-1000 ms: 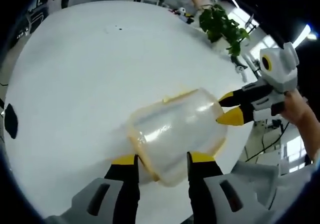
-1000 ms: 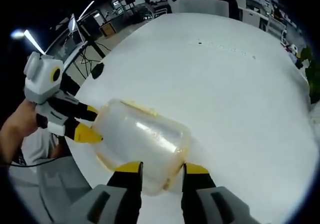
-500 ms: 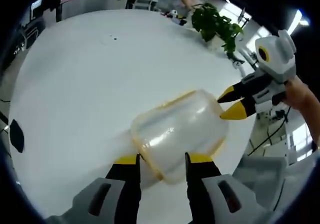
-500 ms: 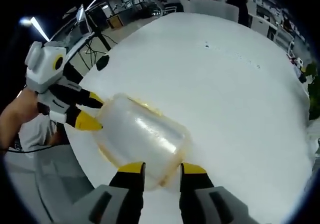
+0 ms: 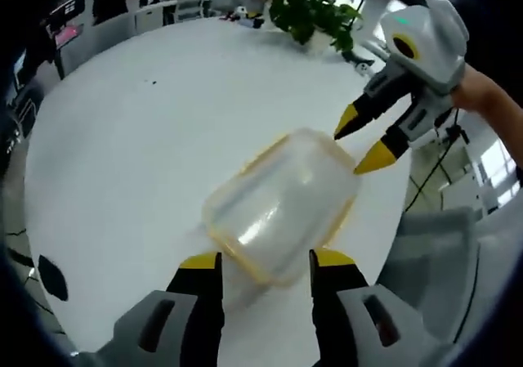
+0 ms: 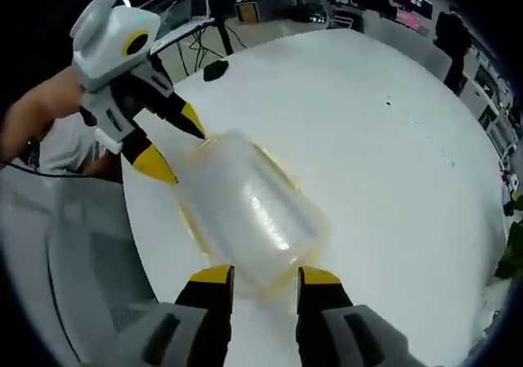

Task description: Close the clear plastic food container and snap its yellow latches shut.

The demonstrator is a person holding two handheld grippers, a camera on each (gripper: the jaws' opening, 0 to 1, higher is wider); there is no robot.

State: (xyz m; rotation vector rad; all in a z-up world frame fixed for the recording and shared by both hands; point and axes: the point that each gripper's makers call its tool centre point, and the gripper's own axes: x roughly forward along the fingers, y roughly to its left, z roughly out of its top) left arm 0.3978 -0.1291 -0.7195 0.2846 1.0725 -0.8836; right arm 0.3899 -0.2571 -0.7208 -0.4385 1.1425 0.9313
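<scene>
Two grippers bracket a clear food container near the edge of a round white table.

The white table [image 5: 122, 138] carries the clear plastic container [image 5: 282, 203] close to its rim, lid on, yellow seal showing around it. The left gripper [image 5: 261, 261] has its jaws parted at one short end, gripping nothing; the right gripper [image 6: 257, 275] is likewise spread and empty at the opposite end. Risk, as a judgement: an uneven push from one end could slide the light container toward the table's edge, or a jaw tip could skid off a yellow latch [image 5: 265, 150] and leave it unsnapped.
</scene>
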